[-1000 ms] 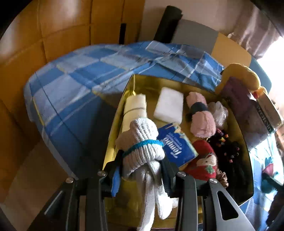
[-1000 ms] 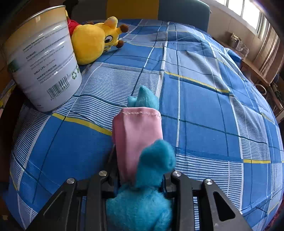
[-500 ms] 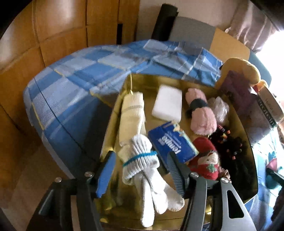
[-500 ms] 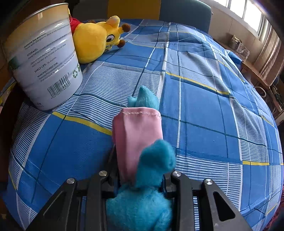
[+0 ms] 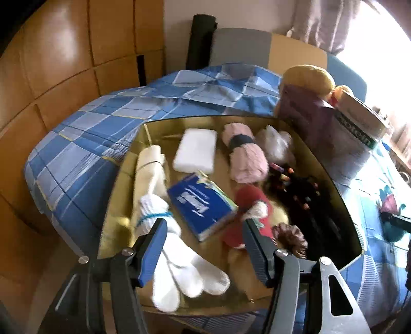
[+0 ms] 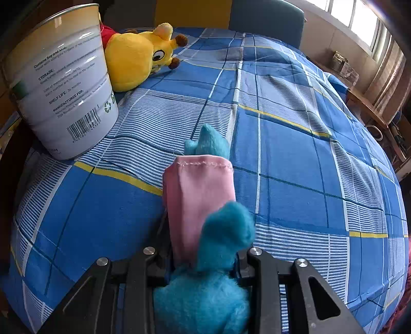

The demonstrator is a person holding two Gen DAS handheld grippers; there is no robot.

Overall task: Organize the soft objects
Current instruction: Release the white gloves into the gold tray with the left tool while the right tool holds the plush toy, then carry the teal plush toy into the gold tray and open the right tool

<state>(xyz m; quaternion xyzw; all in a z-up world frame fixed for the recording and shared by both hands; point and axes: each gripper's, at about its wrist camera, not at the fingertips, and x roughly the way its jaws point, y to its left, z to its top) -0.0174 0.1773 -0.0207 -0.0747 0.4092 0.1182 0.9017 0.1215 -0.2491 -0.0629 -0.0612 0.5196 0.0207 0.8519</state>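
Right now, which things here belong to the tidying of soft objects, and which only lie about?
Part of the job:
white socks, released in the gold box
blue plush toy, clamped in the right gripper
left gripper, jaws open
yellow plush giraffe on the bedspread

Just lying about:
white tin
blue checked bedspread

- A blue plaid tablecloth (image 6: 295, 164) with yellow and white lines covers the table.
- A large white tin (image 6: 61, 87) with a barcode and printed text stands upright on the cloth at the left of the right wrist view.
- Wooden wall panels (image 5: 64, 64) rise behind the table.
- A grey-backed chair (image 5: 239, 46) stands at the far edge.
- A curtain (image 5: 326, 23) hangs by the bright window.
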